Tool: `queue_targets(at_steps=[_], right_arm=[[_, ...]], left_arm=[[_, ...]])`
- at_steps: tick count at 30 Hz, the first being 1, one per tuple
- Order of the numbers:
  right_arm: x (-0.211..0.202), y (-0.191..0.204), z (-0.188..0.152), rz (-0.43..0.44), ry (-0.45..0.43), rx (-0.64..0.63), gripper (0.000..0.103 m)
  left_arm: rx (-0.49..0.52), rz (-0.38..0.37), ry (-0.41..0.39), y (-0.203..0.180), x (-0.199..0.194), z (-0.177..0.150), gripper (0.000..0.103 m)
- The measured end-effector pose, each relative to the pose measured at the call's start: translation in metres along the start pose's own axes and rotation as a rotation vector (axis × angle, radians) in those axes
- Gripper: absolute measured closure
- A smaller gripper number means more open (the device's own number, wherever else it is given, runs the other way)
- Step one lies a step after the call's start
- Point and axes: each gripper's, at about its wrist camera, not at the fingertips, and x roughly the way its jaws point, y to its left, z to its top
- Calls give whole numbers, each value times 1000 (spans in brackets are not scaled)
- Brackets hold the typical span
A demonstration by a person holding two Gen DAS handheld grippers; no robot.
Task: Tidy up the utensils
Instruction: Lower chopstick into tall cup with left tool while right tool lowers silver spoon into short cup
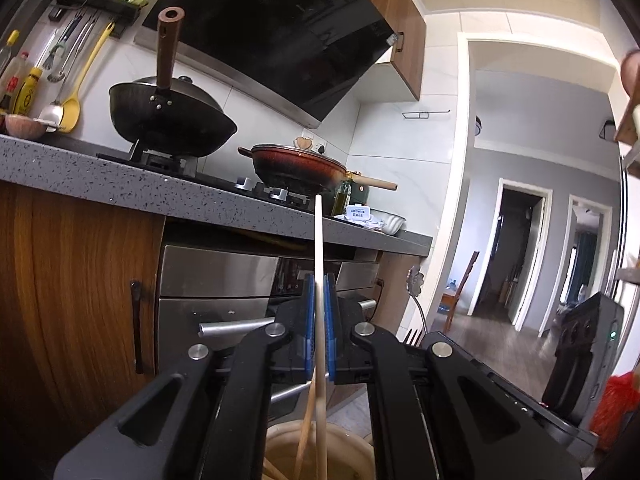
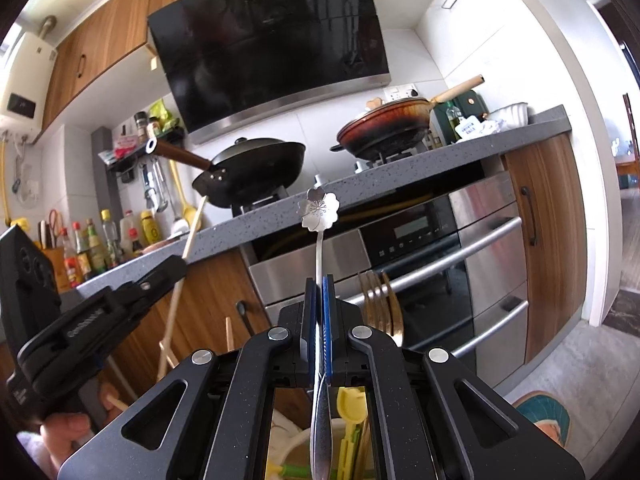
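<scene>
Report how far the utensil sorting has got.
Done: nothing visibly sorted. In hand: left gripper shut on a pale chopstick; right gripper shut on a flower-handled spoon. Left: gold fork, more chopsticks, a yellow utensil still wait.
</scene>
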Motion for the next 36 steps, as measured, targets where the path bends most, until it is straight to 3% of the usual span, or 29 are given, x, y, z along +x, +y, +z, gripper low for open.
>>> queue_targets(at_steps=[7, 19, 27, 36], right_arm=[[7, 2, -10, 12, 27, 2, 99], [8, 4, -21, 12, 51, -34, 99], [1, 11, -28, -75, -8, -126, 99], [-5, 21, -37, -103, 32, -215, 99]], left_arm=[[-15, 39, -28, 7, 5, -4, 99], [21, 6, 17, 11, -14, -13, 99], [66, -2, 37, 6, -25, -17, 99], [77, 17, 77, 9, -30, -18, 99]])
